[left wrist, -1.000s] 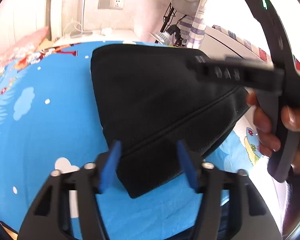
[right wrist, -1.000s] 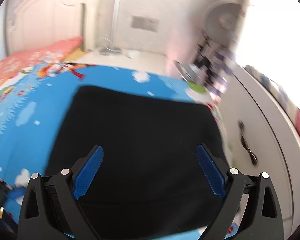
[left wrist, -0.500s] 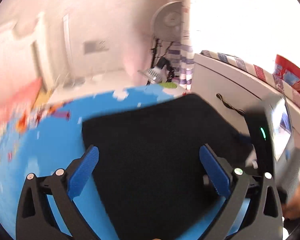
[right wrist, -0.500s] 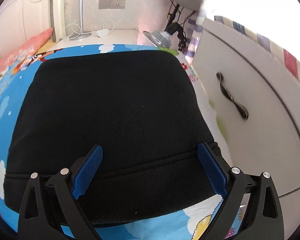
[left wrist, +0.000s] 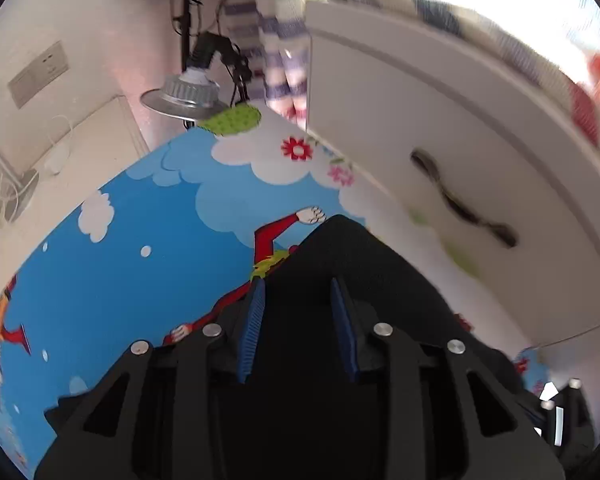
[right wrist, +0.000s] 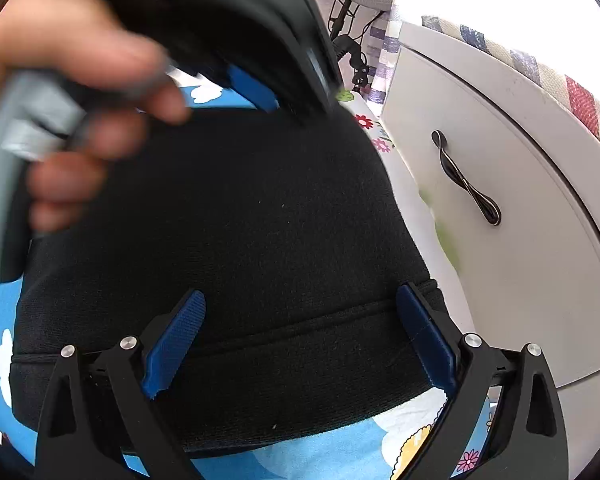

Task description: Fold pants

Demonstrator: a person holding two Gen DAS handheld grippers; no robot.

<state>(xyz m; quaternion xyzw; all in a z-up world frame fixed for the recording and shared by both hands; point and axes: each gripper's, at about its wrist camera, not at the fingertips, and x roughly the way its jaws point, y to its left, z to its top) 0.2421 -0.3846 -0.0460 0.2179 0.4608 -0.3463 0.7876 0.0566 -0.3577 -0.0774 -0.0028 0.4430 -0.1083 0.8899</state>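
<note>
- The bed sheet [right wrist: 236, 458] is bright blue, printed with white clouds, flowers and a red cartoon figure.
- Directly on the bed sheet lie the folded black pants [right wrist: 236, 216], spread flat beneath and ahead of the right tongs.
- A stitched hem band of the pants runs crosswise, level with those tongs' tips.
- Ahead of the left tongs the far corner of the pants seems to end in a point; blur hides its edge.

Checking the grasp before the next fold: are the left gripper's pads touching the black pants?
Cannot tell. In the left wrist view the left gripper, jaws just closing, straddles the pants; black hides any gap.
</note>
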